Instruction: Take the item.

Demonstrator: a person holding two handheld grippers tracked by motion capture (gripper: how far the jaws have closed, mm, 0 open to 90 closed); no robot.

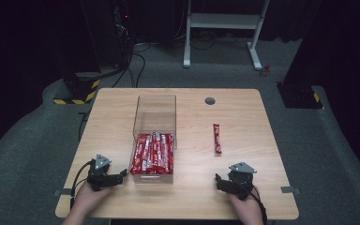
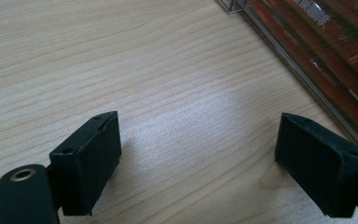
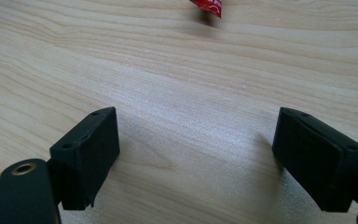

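I held the left gripper [image 1: 122, 176] wide open just left of the clear box [image 1: 153, 123] of red packets [image 1: 153, 153]. My right gripper [image 1: 219, 180] rested equally wide, near of the lone red packet [image 1: 217, 138] on the table [image 1: 248, 122].

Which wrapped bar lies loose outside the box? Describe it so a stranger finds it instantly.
Start at the wooden table and find the clear box at its middle, packed with red bars. To the right of it lies a single red bar, ahead of the right tool. It alone lies on bare wood, apart from the box.
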